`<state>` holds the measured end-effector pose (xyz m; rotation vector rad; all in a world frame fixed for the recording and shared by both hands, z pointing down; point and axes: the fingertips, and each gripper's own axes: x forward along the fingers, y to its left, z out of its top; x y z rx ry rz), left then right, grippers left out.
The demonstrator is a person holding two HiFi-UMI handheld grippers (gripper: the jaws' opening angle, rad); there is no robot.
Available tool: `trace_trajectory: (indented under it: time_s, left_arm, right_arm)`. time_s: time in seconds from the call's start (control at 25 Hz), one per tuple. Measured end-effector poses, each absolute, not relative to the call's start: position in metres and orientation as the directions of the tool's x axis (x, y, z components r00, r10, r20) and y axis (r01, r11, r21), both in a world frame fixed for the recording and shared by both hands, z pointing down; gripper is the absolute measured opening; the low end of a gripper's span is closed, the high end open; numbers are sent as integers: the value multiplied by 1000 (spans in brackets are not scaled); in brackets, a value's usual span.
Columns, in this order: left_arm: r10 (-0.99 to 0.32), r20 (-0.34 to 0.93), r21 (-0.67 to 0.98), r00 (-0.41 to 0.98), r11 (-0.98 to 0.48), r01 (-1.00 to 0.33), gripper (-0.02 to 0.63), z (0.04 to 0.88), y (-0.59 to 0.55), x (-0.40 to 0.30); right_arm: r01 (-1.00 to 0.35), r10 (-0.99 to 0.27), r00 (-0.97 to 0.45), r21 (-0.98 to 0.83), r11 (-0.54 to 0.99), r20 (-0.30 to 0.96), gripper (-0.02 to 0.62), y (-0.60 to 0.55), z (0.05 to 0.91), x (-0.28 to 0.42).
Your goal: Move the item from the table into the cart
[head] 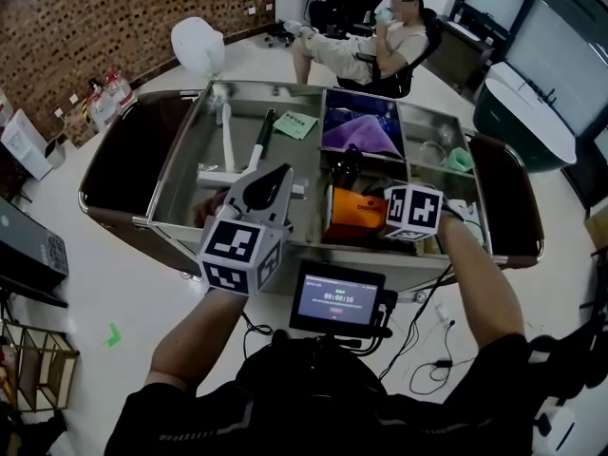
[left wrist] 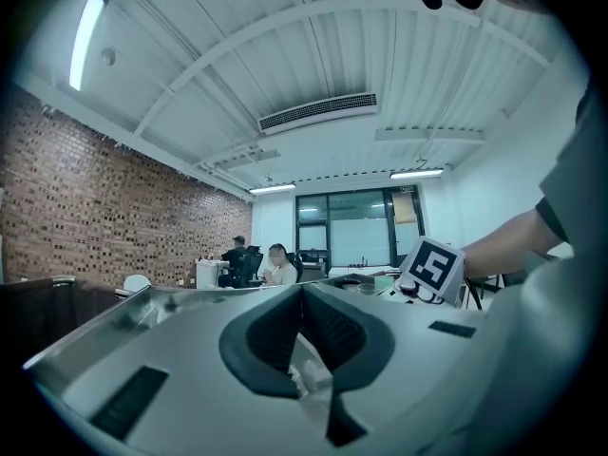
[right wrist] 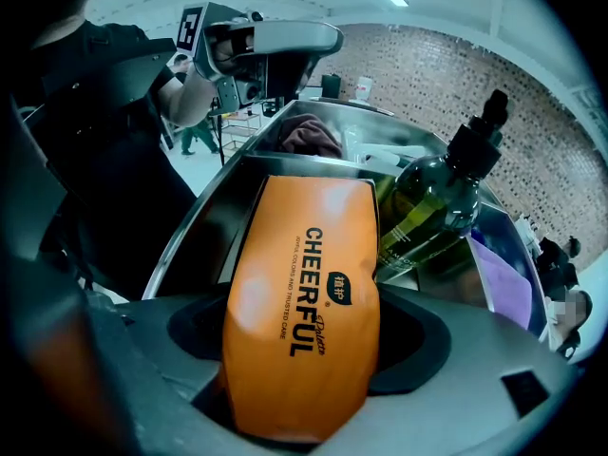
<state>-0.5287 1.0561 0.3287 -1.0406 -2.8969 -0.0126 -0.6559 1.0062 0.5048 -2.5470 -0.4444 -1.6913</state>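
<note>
An orange packet printed "CHEERFUL" stands between the jaws of my right gripper, which is shut on its lower end. In the head view the same orange packet hangs in the middle compartment of the steel cart, and the right gripper's marker cube is just right of it. A dark green bottle stands right beside the packet. My left gripper hovers over the cart's left compartment, pointing level. In its own view the left gripper has its jaws together and holds nothing.
The cart's left compartment holds a white tube, a black-handled tool and a green paper. A purple bag lies in the far middle bin. A person sits on a chair behind the cart. A small screen hangs at my chest.
</note>
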Motion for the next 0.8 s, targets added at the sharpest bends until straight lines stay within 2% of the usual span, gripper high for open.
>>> trace_trajectory:
  time_s: [0.48,0.8]
  left_arm:
    - [639,71,-14,-766,768,640,2,333,1054,-528]
    - [634,72,-23,-770,773,634,2,330,1046,-518]
  right_arm:
    - [262,208,278,134,-956,938,397,1008,510,-656]
    - [239,255,257,194,-951,932,420,999,500,-645]
